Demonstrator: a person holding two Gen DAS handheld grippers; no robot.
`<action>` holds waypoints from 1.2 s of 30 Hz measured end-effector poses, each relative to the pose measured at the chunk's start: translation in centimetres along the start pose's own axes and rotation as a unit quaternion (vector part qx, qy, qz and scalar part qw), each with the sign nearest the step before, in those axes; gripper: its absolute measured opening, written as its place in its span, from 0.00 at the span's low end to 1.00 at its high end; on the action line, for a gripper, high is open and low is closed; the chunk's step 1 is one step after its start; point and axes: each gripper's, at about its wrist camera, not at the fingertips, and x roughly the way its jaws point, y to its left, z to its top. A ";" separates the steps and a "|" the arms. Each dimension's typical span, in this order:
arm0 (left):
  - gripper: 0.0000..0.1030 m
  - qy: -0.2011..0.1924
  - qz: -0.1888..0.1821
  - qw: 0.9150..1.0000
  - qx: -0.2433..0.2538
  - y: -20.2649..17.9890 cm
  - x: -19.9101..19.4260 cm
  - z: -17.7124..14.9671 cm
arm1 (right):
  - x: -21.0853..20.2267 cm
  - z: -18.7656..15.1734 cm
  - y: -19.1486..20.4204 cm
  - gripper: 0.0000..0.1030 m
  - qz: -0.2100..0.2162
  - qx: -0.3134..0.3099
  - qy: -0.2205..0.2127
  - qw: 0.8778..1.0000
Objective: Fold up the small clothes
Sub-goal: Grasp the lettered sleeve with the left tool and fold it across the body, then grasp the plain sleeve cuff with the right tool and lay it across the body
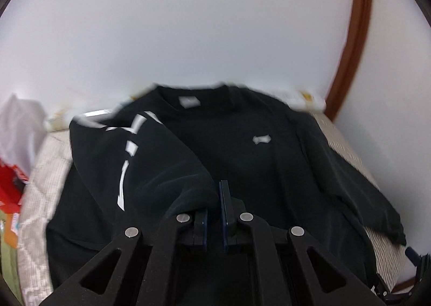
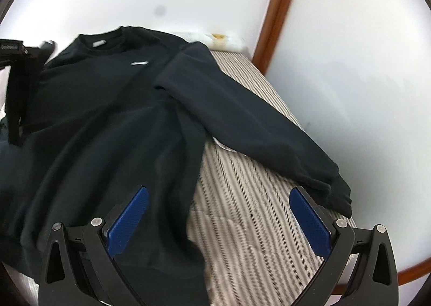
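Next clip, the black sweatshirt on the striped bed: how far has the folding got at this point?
Early. Done: the black sweatshirt lies front up on the striped bed. In hand: the left gripper is shut on the white-printed sleeve, which drapes across the chest. Left: the other sleeve lies stretched out toward the bed's edge, the right gripper is open and empty above the hem, and the body is unfolded.

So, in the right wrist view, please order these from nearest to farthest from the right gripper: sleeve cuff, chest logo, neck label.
1. Sleeve cuff, beside the right gripper, at its right finger.
2. Chest logo, mid-shirt, farther up.
3. Neck label, inside the collar, farthest.
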 end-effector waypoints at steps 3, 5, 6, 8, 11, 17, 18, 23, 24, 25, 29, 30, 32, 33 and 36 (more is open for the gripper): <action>0.17 0.032 -0.019 0.999 -0.004 -0.9 1.5 -0.8 | 0.2 0.3 0.1 1.00 -0.003 -0.003 -0.004 1.000; 0.24 0.050 -0.042 0.998 -0.009 -1.2 1.5 -1.4 | -0.1 0.7 0.5 1.00 -0.002 -0.008 -0.011 1.000; 0.31 0.052 -0.051 0.997 -0.009 -1.2 1.1 -1.7 | -0.3 1.1 1.0 1.00 0.002 -0.012 -0.016 1.000; 0.50 0.045 -0.070 0.997 -0.007 -1.1 -0.3 -2.4 | -1.0 1.5 1.7 1.00 0.010 -0.021 -0.026 0.999; 0.63 0.017 -0.084 0.996 -0.012 0.6 -3.6 -3.2 | -2.1 2.9 3.9 1.00 0.028 -0.040 -0.046 0.998; 0.69 0.009 -0.010 0.998 -0.069 10.2 -7.8 -6.3 | -3.6 5.4 11.1 0.98 0.130 -0.088 -0.076 0.985; 0.69 0.017 0.026 0.997 -0.076 11.9 -7.8 -7.0 | -3.5 5.9 12.9 0.97 0.152 -0.100 -0.078 0.980; 0.69 0.057 0.096 0.985 -0.133 20.0 -8.5 -12.3 | -2.8 6.4 21.1 0.91 0.212 -0.160 -0.072 0.961; 0.69 0.062 0.097 0.983 -0.141 20.8 -8.6 -13.2 | -2.7 6.2 23.0 0.91 0.232 -0.176 -0.069 0.954; 0.69 0.066 0.097 0.982 -0.146 21.5 -8.7 -14.0 | -2.6 6.1 24.2 0.91 0.244 -0.186 -0.067 0.949; 0.69 0.083 0.081 0.982 -0.150 22.8 -8.1 -17.1 | -1.4 5.2 28.8 0.91 0.265 -0.218 -0.047 0.938; 0.69 0.086 0.073 0.982 -0.153 22.9 -7.7 -17.5 | -0.8 5.1 29.8 0.91 0.266 -0.224 -0.038 0.937; 0.69 0.088 0.057 0.983 -0.154 22.7 -7.5 -18.3 | 0.0 4.8 31.2 0.91 0.253 -0.233 -0.027 0.939; 0.69 0.090 0.051 0.983 -0.152 22.5 -7.3 -18.5 | 0.5 4.6 32.0 0.91 0.244 -0.239 -0.024 0.940; 0.69 0.095 0.043 0.984 -0.148 22.2 -6.7 -19.1 | 2.1 4.6 33.2 0.91 0.235 -0.247 -0.011 0.940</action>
